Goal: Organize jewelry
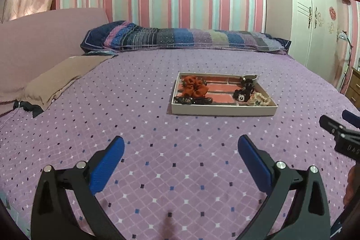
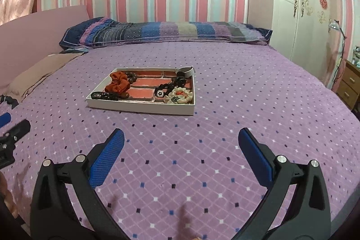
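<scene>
Centre frame on the bed (image 1: 157, 150), a tray (image 1: 222, 110) gathers scrunchies and jewelry together; both hand-held grippers, left (image 1: 181, 143) and right (image 2: 181, 136), hover wide and empty, near it.

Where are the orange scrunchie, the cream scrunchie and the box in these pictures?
orange scrunchie (image 2: 118, 82): right wrist view, on the middle of its folded fabric.
cream scrunchie (image 2: 181, 95): right wrist view, on its ruffled ring.
box (image 1: 222, 110): left wrist view, on its near white wall.

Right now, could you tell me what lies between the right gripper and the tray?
Only bare purple bedspread separates the right gripper from the tray, per the right wrist view.
</scene>
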Motion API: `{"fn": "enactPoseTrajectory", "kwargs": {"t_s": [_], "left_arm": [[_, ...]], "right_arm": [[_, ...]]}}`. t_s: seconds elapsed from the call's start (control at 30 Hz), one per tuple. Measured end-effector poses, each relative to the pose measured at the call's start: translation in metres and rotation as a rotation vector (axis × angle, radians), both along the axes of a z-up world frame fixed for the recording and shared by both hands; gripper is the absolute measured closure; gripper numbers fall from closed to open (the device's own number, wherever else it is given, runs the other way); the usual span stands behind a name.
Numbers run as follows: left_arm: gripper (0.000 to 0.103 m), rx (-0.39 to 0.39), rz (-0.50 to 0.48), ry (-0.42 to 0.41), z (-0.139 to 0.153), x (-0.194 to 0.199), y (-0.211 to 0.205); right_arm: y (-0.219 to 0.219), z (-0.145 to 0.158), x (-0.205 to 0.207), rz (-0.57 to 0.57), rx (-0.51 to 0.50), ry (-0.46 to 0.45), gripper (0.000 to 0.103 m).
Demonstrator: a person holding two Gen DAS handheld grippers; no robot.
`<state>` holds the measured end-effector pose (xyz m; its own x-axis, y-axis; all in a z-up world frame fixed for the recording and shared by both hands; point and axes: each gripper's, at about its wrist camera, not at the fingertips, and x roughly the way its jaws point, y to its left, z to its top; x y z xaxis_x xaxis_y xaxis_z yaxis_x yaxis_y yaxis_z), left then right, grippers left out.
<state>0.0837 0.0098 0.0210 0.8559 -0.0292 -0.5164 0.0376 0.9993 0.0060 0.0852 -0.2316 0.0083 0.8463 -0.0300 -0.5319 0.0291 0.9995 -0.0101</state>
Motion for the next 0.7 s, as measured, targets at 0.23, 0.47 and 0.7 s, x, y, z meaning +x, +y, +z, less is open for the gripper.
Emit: {"fn": "enactPoseTrajectory", "kwargs": {"t_s": [0.23, 0.47, 0.7], "left_arm": [[0.004, -0.021, -0.014, -0.002, 0.008, -0.003, -0.006], [0.004, -0.017, -0.013, 0.002, 0.009, -0.007, -0.008], [0.004, -0.013, -0.019, -0.009, 0.01, -0.01, -0.01]], "right_arm": [[0.0, 0.01, -0.009, 0.002, -0.004, -0.02, 0.004], [-0.001, 0.013, -0.013, -0.003, -0.002, -0.027, 0.004], [-0.001, 0.015, -0.014, -0.008, -0.007, -0.032, 0.004]]}}
